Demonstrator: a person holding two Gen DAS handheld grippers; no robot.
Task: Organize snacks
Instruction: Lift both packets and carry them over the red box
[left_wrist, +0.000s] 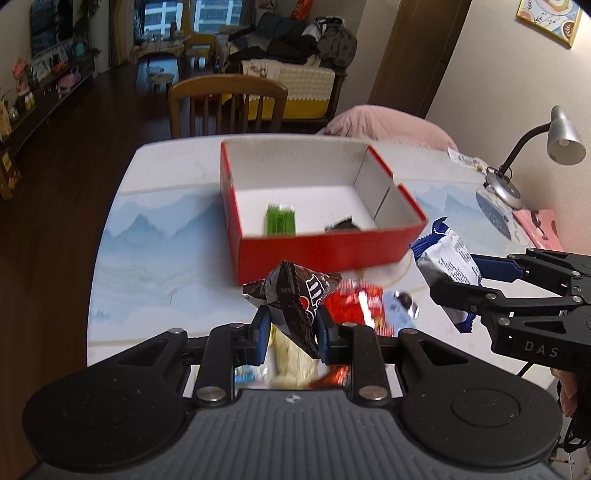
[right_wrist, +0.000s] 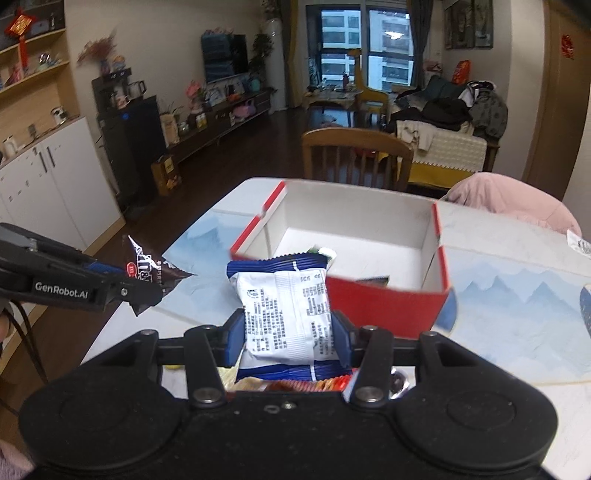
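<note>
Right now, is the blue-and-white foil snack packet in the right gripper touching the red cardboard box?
Cannot tell. In the left wrist view the blue-and-white foil snack packet meets the red cardboard box corner only in outline; the right wrist view overlaps them.

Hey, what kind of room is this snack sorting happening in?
Most likely a home's open living and dining room: a wooden dining chair at the table, a clothes-piled sofa, and a TV beyond.

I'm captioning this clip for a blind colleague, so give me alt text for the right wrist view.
The right tongs grip a blue and white snack packet just in front of an open red box on a table. At the left edge, the left tongs hold a dark brown candy packet. A wooden chair and a living room lie beyond.
</note>
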